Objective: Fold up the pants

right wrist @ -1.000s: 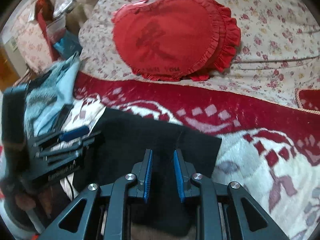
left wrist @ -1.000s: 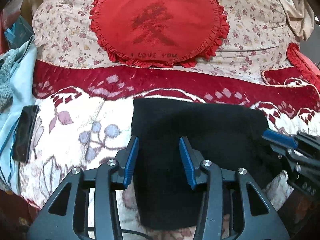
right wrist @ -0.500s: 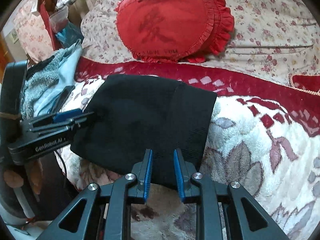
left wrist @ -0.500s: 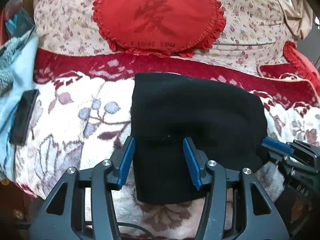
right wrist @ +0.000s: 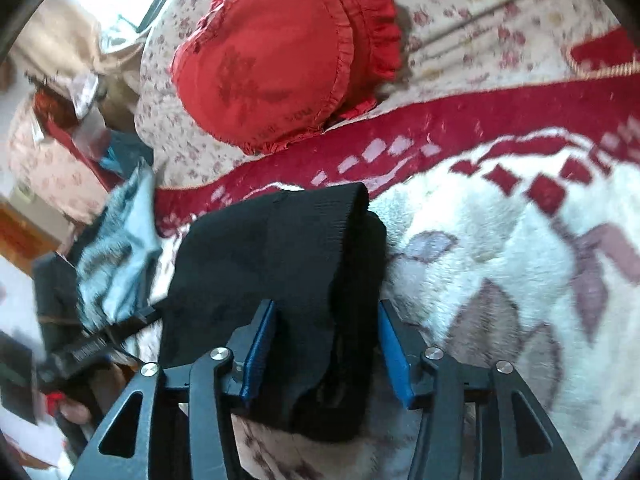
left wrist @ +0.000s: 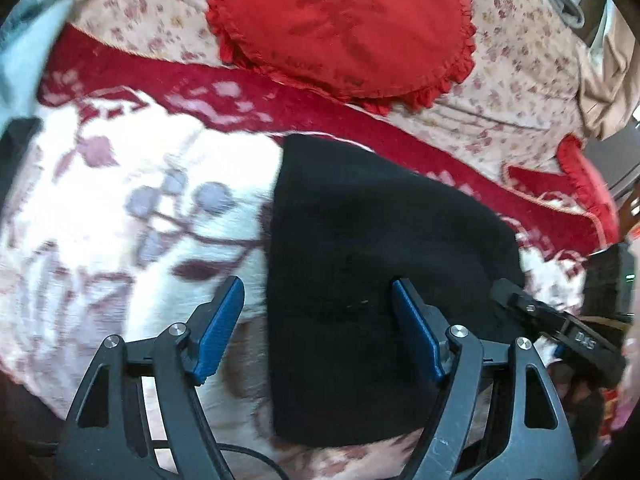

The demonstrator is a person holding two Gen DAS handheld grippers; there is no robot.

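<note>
The black pants (left wrist: 360,264) lie folded into a compact rectangle on the white and red floral blanket (left wrist: 120,216). My left gripper (left wrist: 318,308) is open, its blue pads astride the folded pants' near left part, and holds nothing. My right gripper (right wrist: 326,334) is open too, its pads on either side of the pants' (right wrist: 280,256) thick right edge, where the ribbed band shows. The right gripper also shows at the pants' right edge in the left wrist view (left wrist: 560,328). The left gripper shows at the left in the right wrist view (right wrist: 92,344).
A red heart-shaped ruffled cushion (left wrist: 344,28) leans on the floral backrest (left wrist: 520,72) behind the pants. A second red cushion (left wrist: 576,184) lies at the right. A light blue towel (right wrist: 120,248) and clutter sit at the blanket's left end. A dark phone-like object (left wrist: 16,144) lies at the left.
Both grippers have opened wider; the right one was nearly shut and is now wide open. Both have drawn back and tilted, and the folded pants lie free on the blanket.
</note>
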